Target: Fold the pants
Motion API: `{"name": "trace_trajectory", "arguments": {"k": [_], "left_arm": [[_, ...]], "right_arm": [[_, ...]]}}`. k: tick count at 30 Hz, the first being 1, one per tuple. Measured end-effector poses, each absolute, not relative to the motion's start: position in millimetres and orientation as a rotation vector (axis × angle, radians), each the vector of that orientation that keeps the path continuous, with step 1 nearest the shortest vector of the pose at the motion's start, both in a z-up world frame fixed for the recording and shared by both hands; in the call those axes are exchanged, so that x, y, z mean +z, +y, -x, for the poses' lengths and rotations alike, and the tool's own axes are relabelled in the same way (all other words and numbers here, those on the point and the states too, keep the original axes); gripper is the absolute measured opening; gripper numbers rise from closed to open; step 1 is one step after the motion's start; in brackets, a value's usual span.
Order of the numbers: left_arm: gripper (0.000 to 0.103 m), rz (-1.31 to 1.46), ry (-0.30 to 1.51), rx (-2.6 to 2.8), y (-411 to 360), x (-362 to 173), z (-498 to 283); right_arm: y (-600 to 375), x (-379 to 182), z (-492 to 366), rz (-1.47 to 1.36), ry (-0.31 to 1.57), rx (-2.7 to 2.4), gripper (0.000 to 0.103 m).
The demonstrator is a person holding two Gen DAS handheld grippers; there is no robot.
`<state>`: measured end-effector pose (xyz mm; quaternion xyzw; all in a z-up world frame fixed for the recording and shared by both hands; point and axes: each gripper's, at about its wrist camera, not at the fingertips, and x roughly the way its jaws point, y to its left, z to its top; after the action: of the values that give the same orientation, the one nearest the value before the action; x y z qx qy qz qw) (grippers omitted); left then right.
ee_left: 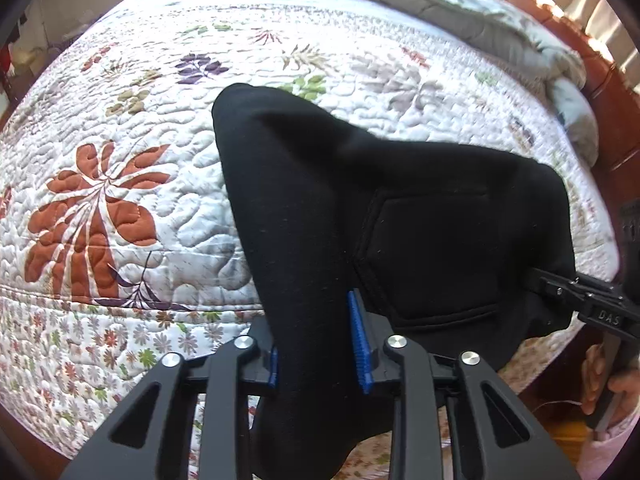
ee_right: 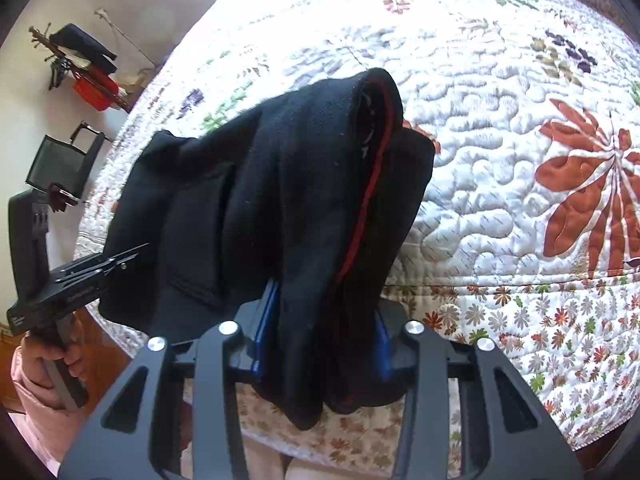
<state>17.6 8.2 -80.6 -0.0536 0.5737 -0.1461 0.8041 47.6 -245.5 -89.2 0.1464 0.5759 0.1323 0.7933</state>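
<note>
Pinching black pants, each tool grips cloth; only the right view shows red piping.

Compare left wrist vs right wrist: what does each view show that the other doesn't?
Only left wrist: a hexagonal stitched pocket on the black pants, a rumpled grey blanket at the far edge of the bed, and a reddish wooden bed frame.

Only right wrist: a red stripe along a fold of the pants, a red basket and a black bag by the wall.

Both: the floral quilt, and the left gripper and right gripper, each clamped on the pants.
</note>
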Motion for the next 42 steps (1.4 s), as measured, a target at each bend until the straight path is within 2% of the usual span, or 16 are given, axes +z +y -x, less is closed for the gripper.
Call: {"name": "trace_trajectory", "arguments": {"k": [7, 15, 19, 22, 23, 24, 25, 26, 27, 28, 29, 33, 42], "left_arm": [[0.023, 0.167, 1.154, -0.377, 10, -44, -25], [0.023, 0.181, 1.044, -0.408, -19, -11, -83], [0.023, 0.171, 1.006, -0.376, -32, -16, -115], [0.024, 0.141, 1.051, -0.340, -38, -42, -140], [0.026, 0.141, 1.087, -0.330, -38, -54, -148], [0.028, 0.131, 1.153, -0.301, -38, -76, -155], [0.040, 0.119, 1.188, -0.276, -36, -91, -157], [0.054, 0.114, 1.199, -0.270, -35, -100, -157], [0.059, 0.104, 1.194, -0.264, -32, -110, -155], [0.068, 0.109, 1.177, -0.262, -28, -115, -153], [0.073, 0.131, 1.170, -0.263, -23, -118, -151], [0.073, 0.167, 1.187, -0.260, -18, -115, -152], [0.072, 0.088, 1.054, -0.166, -23, -69, -113]], "right_arm": [[-250, -47, -48, -0.312, 1.167, 0.318, 0.034], [-288, -6, -96, -0.280, 1.060, 0.296, 0.034], [-309, -16, -142, -0.286, 1.042, 0.289, 0.034], [-319, -51, -181, -0.301, 1.098, 0.272, 0.038], [-324, -70, -193, -0.317, 1.142, 0.263, 0.039], [-329, -93, -201, -0.330, 1.199, 0.247, 0.047], [-334, -111, -205, -0.324, 1.234, 0.221, 0.055], [-340, -128, -206, -0.337, 1.250, 0.226, 0.069], [-346, -137, -205, -0.370, 1.250, 0.241, 0.072], [-356, -145, -202, -0.433, 1.233, 0.270, 0.072], [-364, -151, -198, -0.483, 1.210, 0.296, 0.072], [-362, -143, -192, -0.448, 1.197, 0.276, 0.072], [-341, -66, -144, -0.282, 1.042, 0.204, 0.073]]}}
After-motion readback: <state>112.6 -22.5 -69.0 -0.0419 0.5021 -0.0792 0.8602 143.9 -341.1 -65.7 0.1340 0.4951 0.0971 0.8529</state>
